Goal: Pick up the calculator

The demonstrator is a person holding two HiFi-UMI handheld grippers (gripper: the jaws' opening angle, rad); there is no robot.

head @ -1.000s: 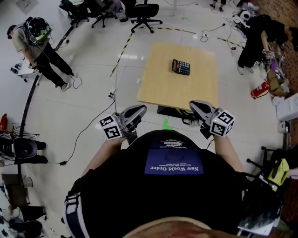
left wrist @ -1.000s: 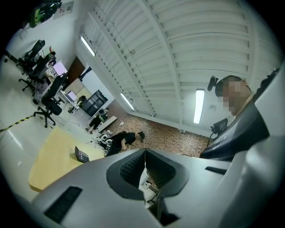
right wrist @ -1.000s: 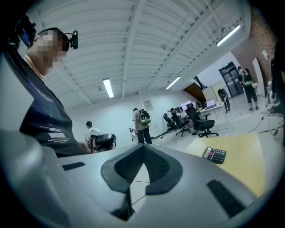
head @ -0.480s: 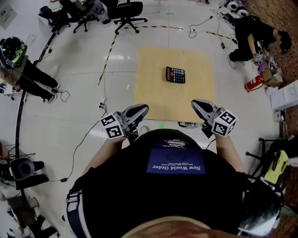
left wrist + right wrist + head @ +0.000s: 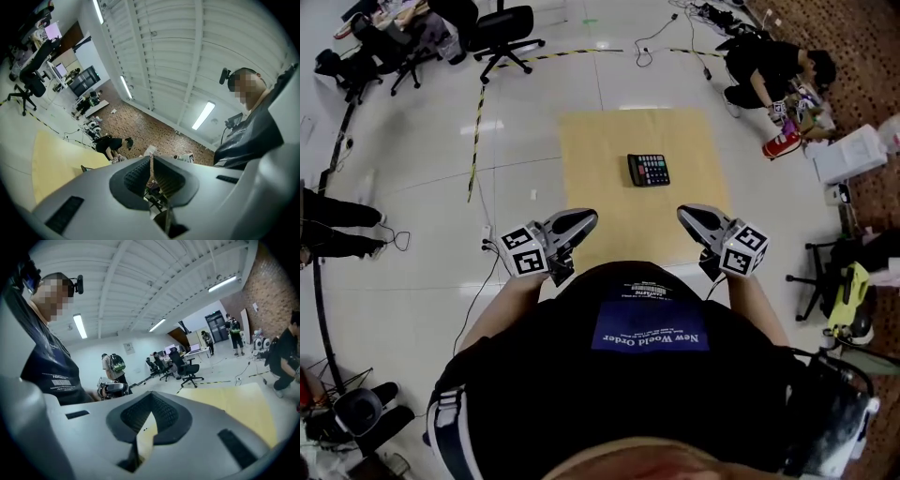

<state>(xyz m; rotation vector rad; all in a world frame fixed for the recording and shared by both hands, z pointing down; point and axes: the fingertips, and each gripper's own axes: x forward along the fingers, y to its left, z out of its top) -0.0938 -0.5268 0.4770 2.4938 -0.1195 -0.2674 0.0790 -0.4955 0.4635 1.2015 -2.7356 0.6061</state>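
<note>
- The left tongs and the right tongs were both pinched together and empty, held close to the person's chest.
- The step looked like the approach. Next, one pair would need to reach forward, spread and come down.
- The dark rectangular calculator lay flat near the middle of the pale yellow square bench, well ahead of both tongs.

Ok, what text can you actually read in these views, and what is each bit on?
"New World Order": white print on the blue patch of the person's black shirt, upside down in the head view.
Above that patch, small white print: too small to read.
Keys of the black calculator on the tan square table: too small to read.
</note>
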